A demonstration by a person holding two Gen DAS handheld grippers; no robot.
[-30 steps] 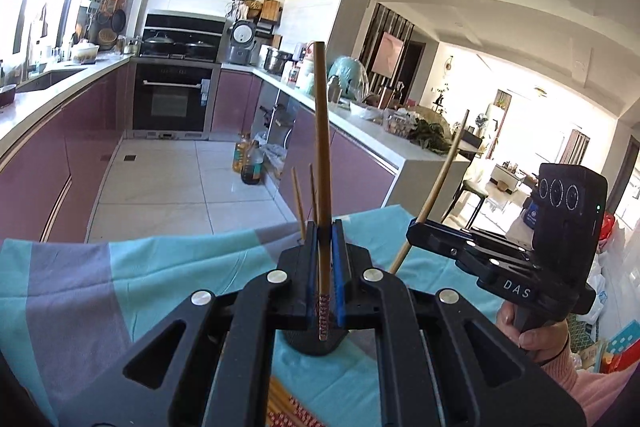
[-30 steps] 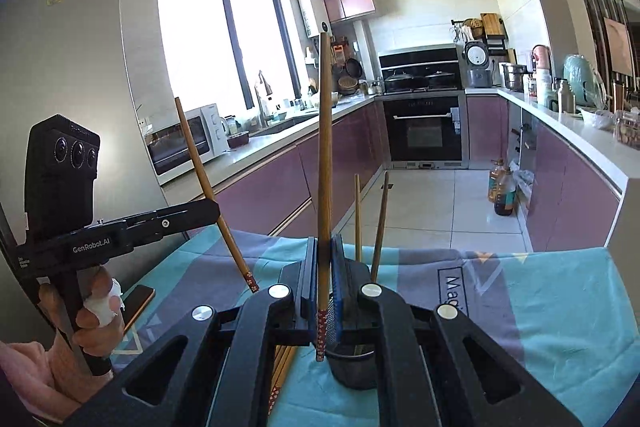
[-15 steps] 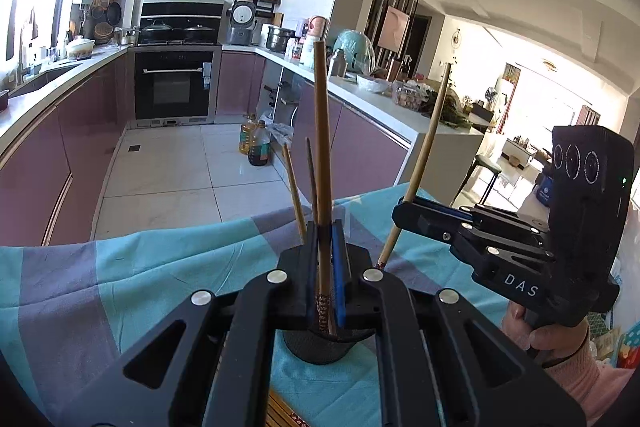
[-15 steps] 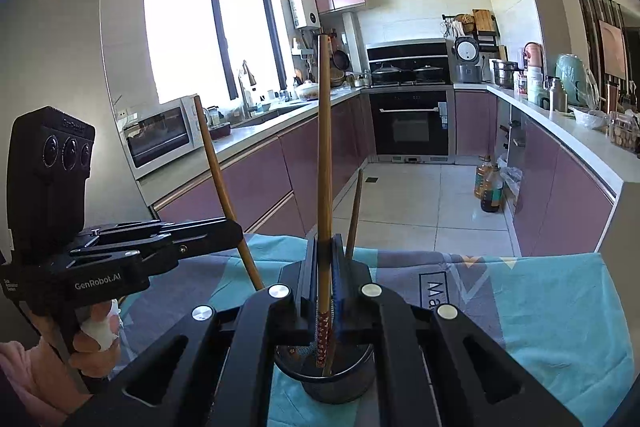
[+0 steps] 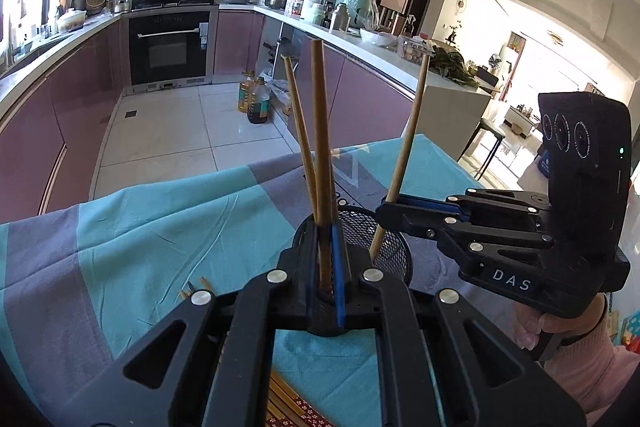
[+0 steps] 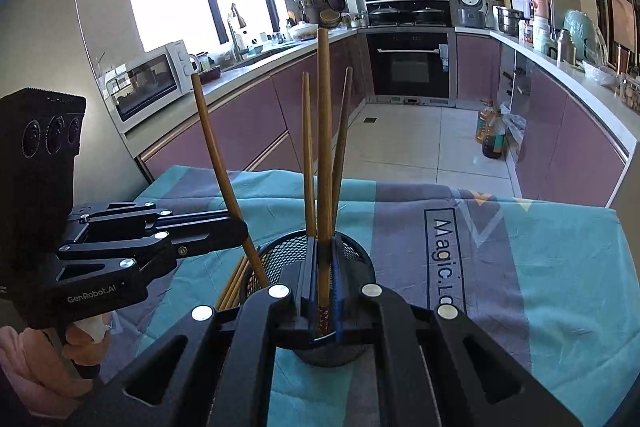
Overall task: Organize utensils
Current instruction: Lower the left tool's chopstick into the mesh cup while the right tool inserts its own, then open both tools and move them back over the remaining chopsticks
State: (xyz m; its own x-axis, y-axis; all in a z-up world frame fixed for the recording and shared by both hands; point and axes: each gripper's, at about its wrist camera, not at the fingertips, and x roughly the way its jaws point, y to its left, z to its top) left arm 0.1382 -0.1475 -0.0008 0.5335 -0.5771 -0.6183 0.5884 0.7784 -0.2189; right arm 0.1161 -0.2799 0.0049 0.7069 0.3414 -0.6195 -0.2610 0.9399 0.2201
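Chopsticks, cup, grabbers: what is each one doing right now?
left gripper: shut on a chopstick.
left chopstick: upright, tip down in the cup.
right gripper: shut on a chopstick.
right chopstick: upright, tip in the cup.
mesh cup: standing on the tablecloth, two chopsticks already leaning inside.
loose chopsticks: lying flat beside the cup.

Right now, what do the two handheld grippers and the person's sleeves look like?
Both grippers are black, with angular linkage arms, silver rivets and blue finger pads. The left gripper carries white "GenRobot.AI" lettering and a black box with three round lenses. The right gripper shows "DAS", the same three-lens box and a small green light. Each hand grips a black handle; the sleeves are pink.
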